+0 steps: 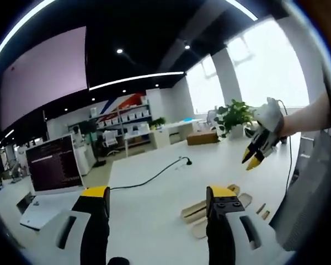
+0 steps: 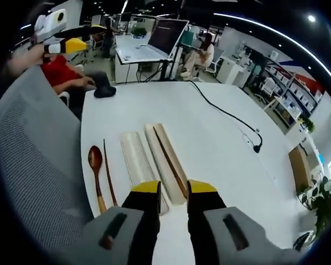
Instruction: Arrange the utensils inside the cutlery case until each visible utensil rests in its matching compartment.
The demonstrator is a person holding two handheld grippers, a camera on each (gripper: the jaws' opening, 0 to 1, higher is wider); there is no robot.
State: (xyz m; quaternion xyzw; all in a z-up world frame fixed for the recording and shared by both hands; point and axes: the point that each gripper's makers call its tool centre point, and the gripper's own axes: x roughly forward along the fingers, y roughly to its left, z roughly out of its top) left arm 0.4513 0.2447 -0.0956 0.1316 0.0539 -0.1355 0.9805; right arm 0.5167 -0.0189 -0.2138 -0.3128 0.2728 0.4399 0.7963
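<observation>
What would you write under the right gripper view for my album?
Right gripper hovering over a two-part cutlery case, one chopstick inside, spoon and second chopstick waiting beside it.

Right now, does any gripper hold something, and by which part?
Nothing is held. The left gripper is open above the table; the right gripper is empty above the cutlery case.

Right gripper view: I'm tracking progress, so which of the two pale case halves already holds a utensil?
The case half nearer the black cable: a dark chopstick lies along it. The other half, beside the wooden spoon, holds nothing.
</observation>
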